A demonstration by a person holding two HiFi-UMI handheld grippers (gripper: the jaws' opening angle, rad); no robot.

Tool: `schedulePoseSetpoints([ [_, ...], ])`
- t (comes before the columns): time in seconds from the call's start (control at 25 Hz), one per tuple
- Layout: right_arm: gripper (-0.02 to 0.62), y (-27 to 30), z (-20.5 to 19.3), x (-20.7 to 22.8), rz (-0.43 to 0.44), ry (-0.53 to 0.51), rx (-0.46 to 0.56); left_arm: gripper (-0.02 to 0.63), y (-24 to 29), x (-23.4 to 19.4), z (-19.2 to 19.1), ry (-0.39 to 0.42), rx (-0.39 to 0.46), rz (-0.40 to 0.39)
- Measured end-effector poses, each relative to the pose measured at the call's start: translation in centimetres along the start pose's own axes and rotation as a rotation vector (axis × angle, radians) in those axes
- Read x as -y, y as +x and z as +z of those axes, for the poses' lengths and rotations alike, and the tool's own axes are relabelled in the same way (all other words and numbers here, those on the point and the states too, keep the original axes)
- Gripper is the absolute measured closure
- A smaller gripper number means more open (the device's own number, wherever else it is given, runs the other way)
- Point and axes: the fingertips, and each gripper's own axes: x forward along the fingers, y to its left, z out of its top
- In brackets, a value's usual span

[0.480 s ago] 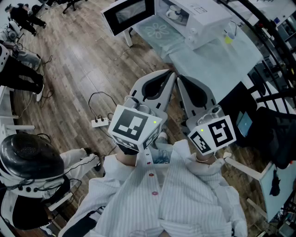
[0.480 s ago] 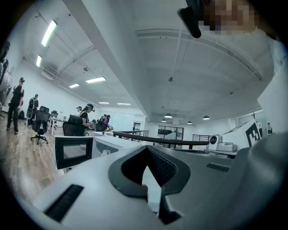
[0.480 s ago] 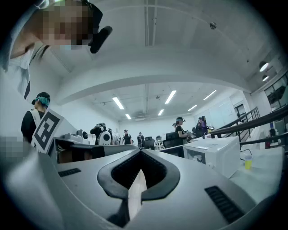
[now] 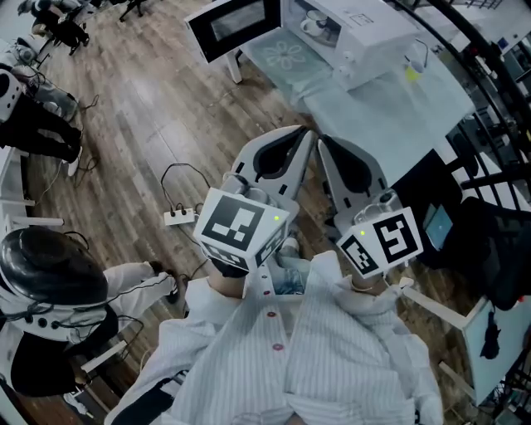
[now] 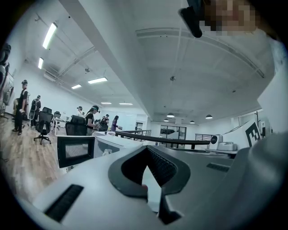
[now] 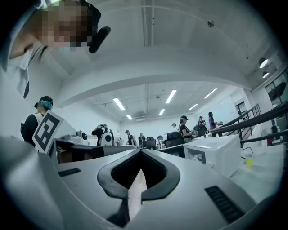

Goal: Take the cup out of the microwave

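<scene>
At far left, floor (image 4: 124, 108): wood planks, with a white power strip (image 4: 178, 218) lying on them.
Microwave door (image 4: 232, 25): dark-windowed panel, swung open.
Left gripper (image 4: 309, 133): I read its grey jaws as pressed together with nothing held. It points at the white box microwave (image 4: 365, 33), well apart from it.
Cup (image 4: 314, 25): small and white, sitting inside the cavity, untouched.
Right gripper (image 4: 322, 141): jaws closed and empty, just beside the left.
Table (image 4: 390, 91): pale cloth cover, under the microwave.
</scene>
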Motion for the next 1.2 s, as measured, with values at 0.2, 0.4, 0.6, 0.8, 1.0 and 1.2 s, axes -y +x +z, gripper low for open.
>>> schedulePoseSetpoints([
  [0.2,0.561,-1.0,-0.3,0.3,0.006,0.012,-0.001,0.6,-0.2,0.7,-0.6,-0.004,-0.005,0.019],
  [0.4,0.56,-1.0,-0.9,0.5,0.019,0.027,-0.008,0.598,-0.3,0.6,-1.2,-0.008,-0.012,0.039],
  [0.6,0.56,0.4,-1.3,0.5,0.036,0.038,-0.019,0.598,-0.2,-0.9,-1.2,-0.014,-0.009,0.063],
  [0.8,0.56,3.2,-1.8,0.9,0.046,0.045,-0.03,0.598,0.5,-3.6,-1.2,-0.022,-0.011,0.074],
  [1.0,0.56,7.1,-2.0,1.4,0.051,0.05,-0.038,0.6,1.6,-7.5,-0.8,-0.026,-0.017,0.085],
  [1.2,0.56,11.8,-2.3,2.1,0.048,0.042,-0.053,0.6,3.1,-12.0,-0.4,-0.032,-0.019,0.079],
])
